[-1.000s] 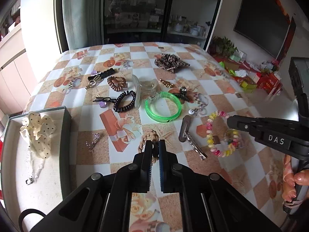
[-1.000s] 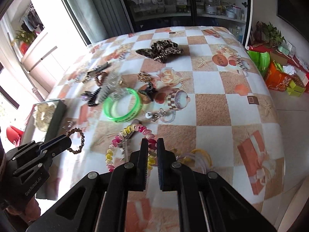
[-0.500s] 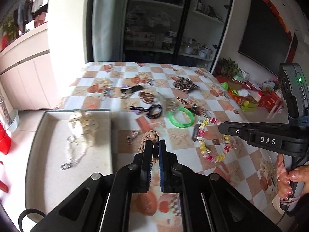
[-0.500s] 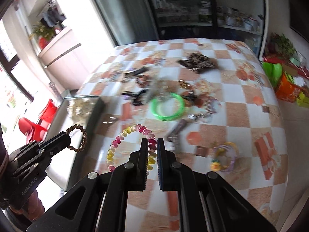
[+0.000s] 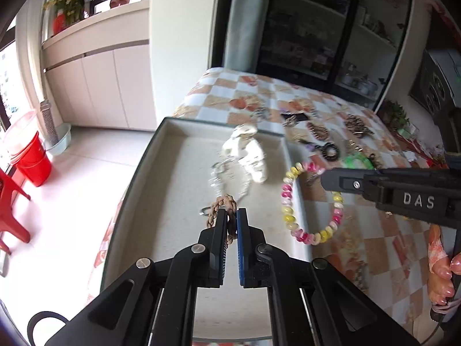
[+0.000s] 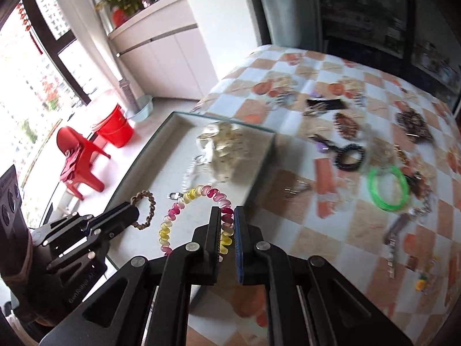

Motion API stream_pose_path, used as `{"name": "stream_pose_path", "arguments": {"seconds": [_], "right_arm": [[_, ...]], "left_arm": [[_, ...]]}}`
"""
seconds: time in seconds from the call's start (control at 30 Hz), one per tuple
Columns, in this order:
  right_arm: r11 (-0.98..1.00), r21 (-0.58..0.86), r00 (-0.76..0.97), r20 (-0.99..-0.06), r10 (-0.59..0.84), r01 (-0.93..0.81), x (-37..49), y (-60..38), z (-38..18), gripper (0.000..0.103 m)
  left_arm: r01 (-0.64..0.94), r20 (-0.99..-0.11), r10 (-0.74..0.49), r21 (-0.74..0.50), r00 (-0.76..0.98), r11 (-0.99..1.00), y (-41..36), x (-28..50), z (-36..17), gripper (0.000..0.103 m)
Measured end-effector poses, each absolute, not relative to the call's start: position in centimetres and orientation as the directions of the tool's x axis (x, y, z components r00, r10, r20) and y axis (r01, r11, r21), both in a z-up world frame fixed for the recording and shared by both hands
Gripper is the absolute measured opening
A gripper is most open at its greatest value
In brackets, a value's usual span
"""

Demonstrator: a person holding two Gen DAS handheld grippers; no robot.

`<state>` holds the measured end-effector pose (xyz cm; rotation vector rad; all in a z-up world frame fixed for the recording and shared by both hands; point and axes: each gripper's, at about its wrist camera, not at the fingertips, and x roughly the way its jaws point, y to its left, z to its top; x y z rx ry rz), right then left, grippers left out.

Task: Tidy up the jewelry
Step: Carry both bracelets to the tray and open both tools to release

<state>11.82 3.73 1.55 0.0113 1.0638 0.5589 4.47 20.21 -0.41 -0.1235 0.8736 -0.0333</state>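
Observation:
My left gripper (image 5: 231, 212) is shut on a tan braided bracelet (image 5: 221, 204) and holds it above the beige tray (image 5: 161, 178). It shows in the right wrist view too (image 6: 145, 204). My right gripper (image 6: 227, 210) is shut on a pink and yellow bead bracelet (image 6: 184, 204), held over the tray's right rim; it hangs in the left wrist view (image 5: 291, 201). In the tray lie a cream scrunchie (image 5: 247, 152) and a silver chain (image 5: 219, 173).
On the checkered tablecloth (image 6: 360, 230) lie a green bangle (image 6: 389, 187), a black coil hair tie (image 6: 350, 157), a leopard clip (image 6: 412, 122) and several other clips. A red bucket (image 6: 113, 128) and red chair (image 6: 77, 158) stand on the floor left.
Both grippers have swung left with their bracelets, from over the tablecloth to over the tray. Both stayed shut.

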Motion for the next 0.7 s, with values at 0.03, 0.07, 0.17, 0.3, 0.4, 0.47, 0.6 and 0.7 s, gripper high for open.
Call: {"name": "stream_pose_path", "arguments": {"seconds": [0.03,0.07,0.17,0.3,0.4,0.47,0.6,0.7], "right_arm": [[0.858,0.269,0.355,-0.826,0.439,-0.437,12.2,4.7,1.3,0.009],[0.854,0.267,0.349,-0.827,0.441,-0.446,12.6,5.6,1.1,0.009],[0.842,0.272,0.338,-0.825,0.453,-0.466,14.3,8.6,0.5,0.009],[0.829,0.269,0.339,-0.817,0.466,-0.49,16.4,11.6,0.2,0.009],[0.831,0.274,0.333,-0.82,0.465,-0.484,18.7,13.3,-0.8,0.009],[0.835,0.282,0.323,-0.826,0.462,-0.473,20.0,14.0,-1.8,0.009],[0.845,0.286,0.298,-0.844,0.445,-0.452,21.4,14.6,-4.1,0.009],[0.848,0.28,0.28,-0.858,0.431,-0.449,21.8,15.0,-5.6,0.009]], "left_arm": [[-0.031,-0.771,-0.072,-0.118,0.633,0.993,20.7,4.7,-1.0,0.008],[-0.045,-0.781,-0.063,-0.115,0.621,0.992,21.2,4.9,-1.7,0.008],[-0.078,-0.801,-0.049,-0.118,0.597,0.99,22.3,5.7,-3.2,0.008],[-0.107,-0.817,-0.026,-0.107,0.576,0.988,23.2,6.8,-4.5,0.008],[-0.121,-0.828,-0.012,-0.096,0.56,0.988,23.4,7.4,-5.3,0.008],[-0.121,-0.837,-0.011,-0.092,0.547,0.988,23.4,7.7,-6.0,0.008],[-0.113,-0.851,0.0,-0.07,0.525,0.991,22.8,8.0,-7.1,0.008],[-0.111,-0.851,0.026,-0.037,0.524,0.993,22.4,7.9,-7.5,0.008]]}}
